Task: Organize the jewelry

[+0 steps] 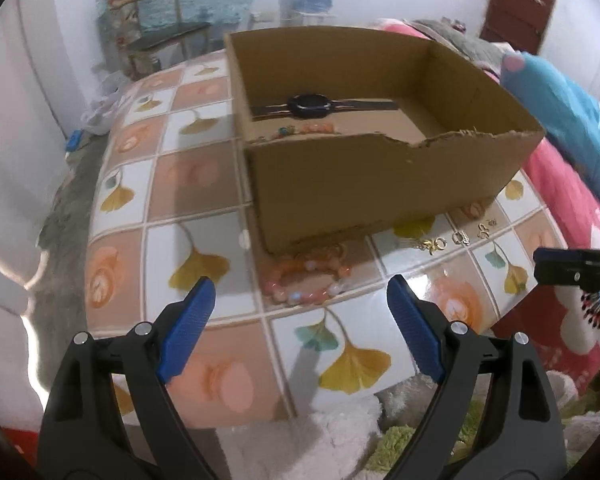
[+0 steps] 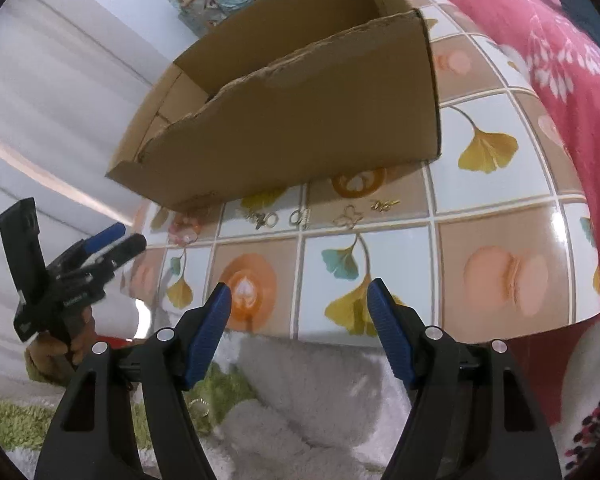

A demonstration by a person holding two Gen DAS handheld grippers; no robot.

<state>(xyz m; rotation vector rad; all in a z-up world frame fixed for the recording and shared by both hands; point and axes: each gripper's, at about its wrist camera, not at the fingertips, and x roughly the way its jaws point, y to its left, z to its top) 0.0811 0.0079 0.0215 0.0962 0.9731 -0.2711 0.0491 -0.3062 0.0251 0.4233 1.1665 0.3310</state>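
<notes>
With both the left gripper and right gripper wide open and empty, straddle the pink-orange beaded bracelet against the torn brown cardboard box squarely before closing.

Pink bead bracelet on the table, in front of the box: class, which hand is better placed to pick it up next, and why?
Left, probably. The left tool is open with the bracelet lying just ahead between its fingers. The right tool, also open, faces the gold charms; from there the bracelet sits far off to its left.

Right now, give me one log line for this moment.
left gripper: open, empty | right gripper: open, empty | black wristwatch: inside brown cardboard box | orange bead bracelet: on tiled tabletop
</notes>
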